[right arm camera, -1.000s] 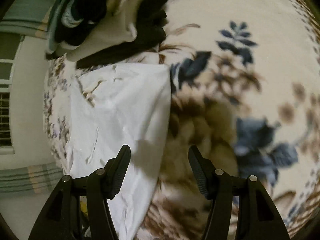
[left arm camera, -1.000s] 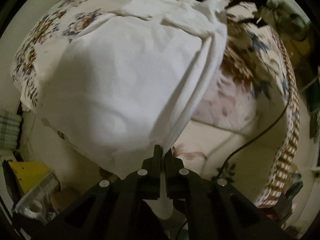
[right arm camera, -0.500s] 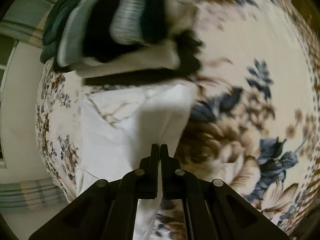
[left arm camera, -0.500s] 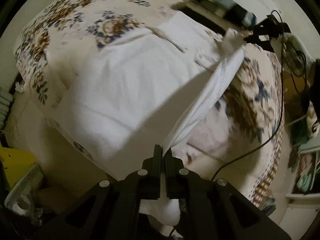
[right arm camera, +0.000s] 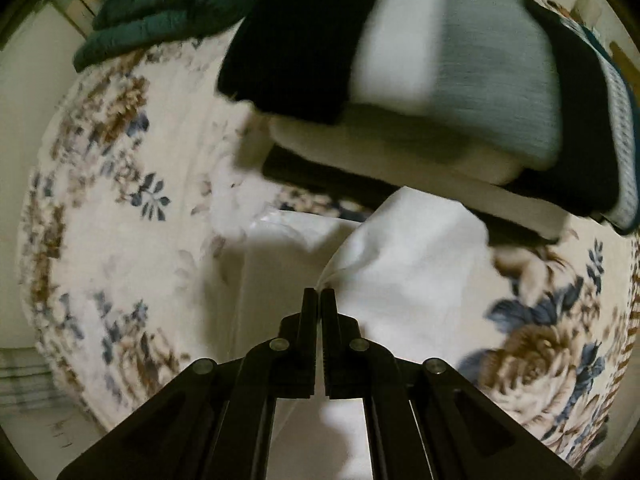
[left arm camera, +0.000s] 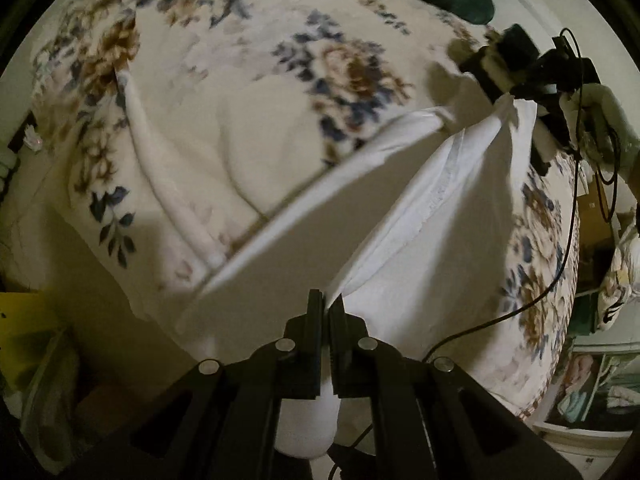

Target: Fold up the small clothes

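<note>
1. White garment (left arm camera: 436,200): thin white cloth, held off the bed at two points and stretched in a taut band between the two grippers. Part of it hangs in folds under that line, and one flap trails onto the bedspread toward the middle of the bed. In the right wrist view the cloth (right arm camera: 404,264) fans out from the fingertips, just in front of the stack of folded clothes.

2. Left gripper (left arm camera: 326,304): black, two-fingered, jaws closed tight on an edge of the white garment. A bunch of the cloth bulges out behind the fingers. It points steeply down at the bed.

3. Right gripper (right arm camera: 319,298): black, jaws closed narrow on another part of the same garment. Seen from the left wrist camera it (left arm camera: 516,90) is near the far right edge of the bed, pinching a gathered corner, with a pale gloved hand (left arm camera: 600,120) holding it.

4. Bedspread (left arm camera: 248,92): cream, printed with brown and blue flowers, covering the whole bed.

5. Stack of folded clothes (right arm camera: 460,92): black, grey, cream and white pieces lying at the far edge of the bed.

6. Dark green quilted item (right arm camera: 172,4): at the far edge of the bed, touching the stack.

7. Black cable (left arm camera: 560,264): running across the bed's right edge.
</note>
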The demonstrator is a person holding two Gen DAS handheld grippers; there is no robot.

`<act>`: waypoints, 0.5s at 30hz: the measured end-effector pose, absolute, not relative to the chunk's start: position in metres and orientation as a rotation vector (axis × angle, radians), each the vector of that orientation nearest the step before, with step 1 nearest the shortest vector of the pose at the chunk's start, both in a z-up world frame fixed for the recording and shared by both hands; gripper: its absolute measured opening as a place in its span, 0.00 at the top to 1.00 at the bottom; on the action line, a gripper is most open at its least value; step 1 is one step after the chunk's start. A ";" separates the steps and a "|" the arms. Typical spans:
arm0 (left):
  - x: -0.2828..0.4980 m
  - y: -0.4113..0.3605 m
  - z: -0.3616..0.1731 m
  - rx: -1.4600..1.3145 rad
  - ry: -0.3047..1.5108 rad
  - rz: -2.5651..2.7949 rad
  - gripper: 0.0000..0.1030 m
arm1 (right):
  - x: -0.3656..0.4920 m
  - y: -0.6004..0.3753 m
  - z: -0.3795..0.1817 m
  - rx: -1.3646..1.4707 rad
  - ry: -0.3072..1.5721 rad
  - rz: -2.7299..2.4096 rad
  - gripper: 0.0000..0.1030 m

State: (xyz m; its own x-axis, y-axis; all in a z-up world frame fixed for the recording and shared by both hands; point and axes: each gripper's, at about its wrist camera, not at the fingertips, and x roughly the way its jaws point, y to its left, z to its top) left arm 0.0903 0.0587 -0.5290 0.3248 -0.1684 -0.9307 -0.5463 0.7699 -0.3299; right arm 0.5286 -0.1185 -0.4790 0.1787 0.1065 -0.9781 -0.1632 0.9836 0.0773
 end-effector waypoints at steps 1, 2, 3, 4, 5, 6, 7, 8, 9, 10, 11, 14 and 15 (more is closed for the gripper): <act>0.091 0.065 -0.535 -0.700 1.243 0.270 0.99 | 0.531 -0.107 -0.487 -0.062 1.385 0.176 0.98; 0.092 0.072 -0.545 -0.705 1.254 0.258 0.99 | 0.532 -0.099 -0.495 -0.077 1.388 0.163 0.98; 0.092 0.077 -0.553 -0.703 1.269 0.250 0.99 | 0.533 -0.089 -0.503 -0.096 1.391 0.147 0.98; 0.092 0.081 -0.562 -0.705 1.287 0.250 0.99 | 0.534 -0.085 -0.510 -0.105 1.396 0.141 0.98; 0.091 0.087 -0.571 -0.714 1.305 0.253 0.98 | 0.534 -0.080 -0.517 -0.115 1.399 0.131 0.98; 0.088 0.094 -0.584 -0.725 1.330 0.249 0.95 | 0.535 -0.075 -0.523 -0.129 1.400 0.118 0.98; 0.085 0.100 -0.592 -0.722 1.355 0.255 0.94 | 0.535 -0.073 -0.527 -0.135 1.407 0.116 0.98; 0.080 0.106 -0.601 -0.722 1.382 0.267 0.94 | 0.535 -0.071 -0.532 -0.141 1.420 0.121 0.98; 0.073 0.112 -0.608 -0.730 1.406 0.277 0.94 | 0.534 -0.070 -0.534 -0.143 1.426 0.124 0.96; 0.065 0.118 -0.612 -0.738 1.424 0.287 0.94 | 0.532 -0.071 -0.534 -0.138 1.429 0.133 0.94; 0.056 0.124 -0.614 -0.748 1.439 0.296 0.95 | 0.530 -0.072 -0.534 -0.126 1.444 0.150 0.82; 0.034 0.134 -0.610 -0.777 1.442 0.292 0.93 | 0.509 -0.087 -0.523 -0.054 1.478 0.212 0.45; 0.029 0.136 -0.605 -0.782 1.439 0.290 0.87 | 0.495 -0.095 -0.516 -0.039 1.477 0.232 0.42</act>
